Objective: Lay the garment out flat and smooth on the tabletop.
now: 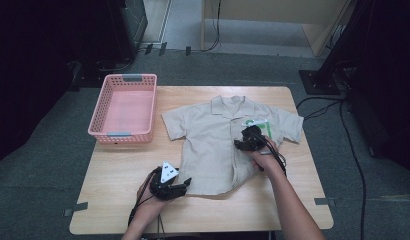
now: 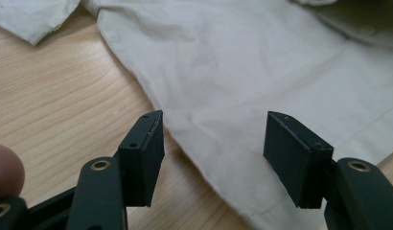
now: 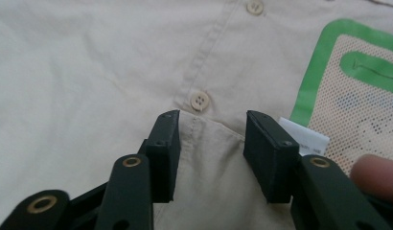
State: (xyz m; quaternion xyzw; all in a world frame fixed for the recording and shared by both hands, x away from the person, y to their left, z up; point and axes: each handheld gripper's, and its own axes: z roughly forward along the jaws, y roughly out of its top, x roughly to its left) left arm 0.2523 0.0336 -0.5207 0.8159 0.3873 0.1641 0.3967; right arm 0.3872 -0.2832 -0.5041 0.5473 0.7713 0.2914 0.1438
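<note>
A beige short-sleeved shirt (image 1: 213,135) lies flat, front up, in the middle of the wooden table (image 1: 118,185). My left gripper (image 1: 184,185) is open at the shirt's lower left hem; in the left gripper view its jaws (image 2: 213,143) straddle the hem edge of the shirt (image 2: 261,72). My right gripper (image 1: 241,143) rests on the shirt's front, by the button placket. It stands open (image 3: 211,139), with a raised fold of the shirt (image 3: 209,163) between its jaws, just below a button (image 3: 200,100). A green-edged mesh tag (image 3: 357,91) lies to the right.
A pink plastic basket (image 1: 107,102) stands at the table's back left, with nothing in it. The green mesh tag (image 1: 259,125) sits on the shirt's chest. Bare wood shows left of the shirt and along the front edge. Cables trail on the floor at right.
</note>
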